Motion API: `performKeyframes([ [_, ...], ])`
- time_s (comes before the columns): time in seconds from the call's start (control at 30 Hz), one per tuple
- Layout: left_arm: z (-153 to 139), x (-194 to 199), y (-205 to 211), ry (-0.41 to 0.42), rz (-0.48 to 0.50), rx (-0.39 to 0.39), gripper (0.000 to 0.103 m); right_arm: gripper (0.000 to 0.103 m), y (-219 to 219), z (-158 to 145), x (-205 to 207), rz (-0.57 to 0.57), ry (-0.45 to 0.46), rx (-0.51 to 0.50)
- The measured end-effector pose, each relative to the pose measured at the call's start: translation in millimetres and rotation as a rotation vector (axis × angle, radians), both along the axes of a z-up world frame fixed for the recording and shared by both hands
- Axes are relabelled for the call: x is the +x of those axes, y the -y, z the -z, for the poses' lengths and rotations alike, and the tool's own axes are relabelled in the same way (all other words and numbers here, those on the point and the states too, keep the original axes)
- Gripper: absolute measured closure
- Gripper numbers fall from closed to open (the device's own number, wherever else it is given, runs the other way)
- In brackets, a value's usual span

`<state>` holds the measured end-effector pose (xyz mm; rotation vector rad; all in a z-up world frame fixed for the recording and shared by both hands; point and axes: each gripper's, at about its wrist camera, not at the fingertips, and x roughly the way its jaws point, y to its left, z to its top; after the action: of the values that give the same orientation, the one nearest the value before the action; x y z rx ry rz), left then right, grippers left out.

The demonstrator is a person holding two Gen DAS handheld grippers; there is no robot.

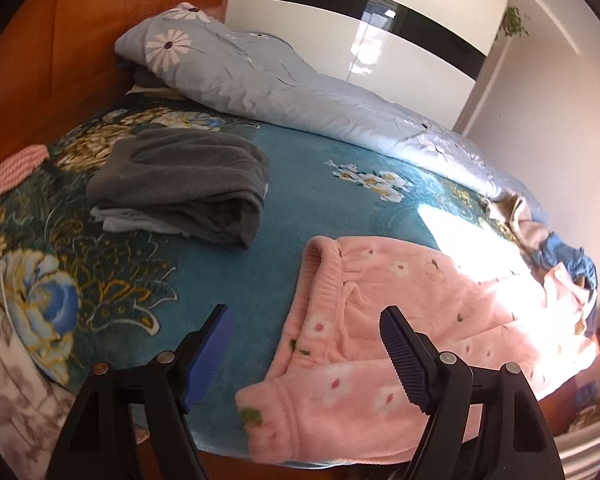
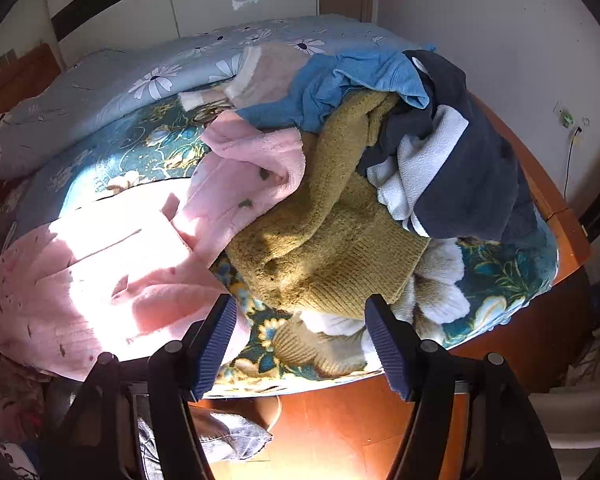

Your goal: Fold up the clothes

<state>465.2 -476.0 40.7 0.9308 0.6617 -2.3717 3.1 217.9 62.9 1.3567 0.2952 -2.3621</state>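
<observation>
Pink fleece pyjamas [image 1: 380, 320] spread flat on the blue flowered blanket [image 1: 292, 176], directly ahead of the left gripper [image 1: 304, 344] and partly under its right-hand finger. Left gripper spread wide, nothing between the fingers. Right gripper [image 2: 300, 336] likewise wide apart and empty, hovering at the bed's near edge.

Judged soft, thick and light: plush fleece, likely to drape and sag rather than keep a crease, and to cling a little to the fuzzy blanket instead of sliding. Not fragile. Best holds probably the ribbed waistband [image 1: 320, 276], just ahead and between the left fingers, and the ribbed cuff [image 1: 268, 412], closest to that gripper on the low side: firmer and thicker than the body cloth, so less apt to slip out of a pinch.

Ahead and left of the left gripper, well apart from the pyjamas: a grey garment [image 1: 188, 184] folded flat on top of something pale [image 1: 112, 218], a neat stack.

Straight ahead of the right gripper: a loose heap. Mustard knitted sweater [image 2: 324, 240] nearest, floppy and stretchy by the look of it; behind it a blue top [image 2: 340, 84] and a dark navy fleece with white lining [image 2: 460, 168], all tangled. The pink fleece reaches to the left of this gripper, washed out by sunlight there.

No basket, box or drawer in view; everything lying open on the blanket.
</observation>
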Motion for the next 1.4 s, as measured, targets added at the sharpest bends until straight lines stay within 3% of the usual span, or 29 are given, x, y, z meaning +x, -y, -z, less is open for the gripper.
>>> performKeyframes([
  [0.17,11.1,-66.6,7.2,0.048,0.104,0.007,0.024,0.035,-2.2,-38.2,-16.7,0.028,-0.056,-0.002],
  [0.23,20.6,-92.0,15.7,0.063,0.117,0.032,0.024,0.034,14.9,-53.8,-21.7,0.021,-0.109,-0.042],
  [0.33,39.7,-125.2,32.1,0.096,0.112,0.066,0.024,0.028,76.8,-55.4,-32.8,-0.105,-0.153,-0.136],
  [0.47,69.3,-151.2,52.2,0.156,0.086,0.116,0.024,0.022,190.6,-0.2,-46.7,-0.326,-0.050,-0.124],
  [0.63,90.0,-159.0,63.4,0.230,0.075,0.120,0.024,0.023,303.7,90.0,-55.0,-0.552,0.065,0.088],
  [0.77,98.9,-164.4,69.2,0.243,0.097,0.147,0.024,0.023,330.7,115.2,-72.7,-0.648,0.036,0.160],
  [0.9,109.2,-174.0,71.9,0.244,0.121,0.200,0.025,0.023,332.1,129.7,-88.0,-0.676,0.082,0.189],
  [1.1,112.0,-185.9,65.9,0.253,0.148,0.182,0.026,0.023,331.5,145.6,-101.8,-0.702,0.121,0.208],
  [1.13,112.3,-186.7,65.1,0.255,0.149,0.177,0.029,0.023,330.3,146.1,-101.0,-0.697,0.115,0.205],
  [1.2,111.7,-187.0,62.7,0.250,0.152,0.172,0.056,0.024,328.0,146.7,-99.4,-0.676,0.112,0.198],
  [1.27,111.0,-187.9,59.3,0.238,0.154,0.182,0.063,0.031,325.9,144.3,-95.4,-0.645,0.108,0.186],
  [1.37,107.4,-191.2,49.5,0.251,0.142,0.131,0.067,0.055,327.0,141.1,-80.4,-0.633,0.103,0.198],
  [1.4,103.8,-191.2,45.8,0.247,0.133,0.109,0.068,0.068,327.8,140.0,-74.9,-0.632,0.102,0.205],
])
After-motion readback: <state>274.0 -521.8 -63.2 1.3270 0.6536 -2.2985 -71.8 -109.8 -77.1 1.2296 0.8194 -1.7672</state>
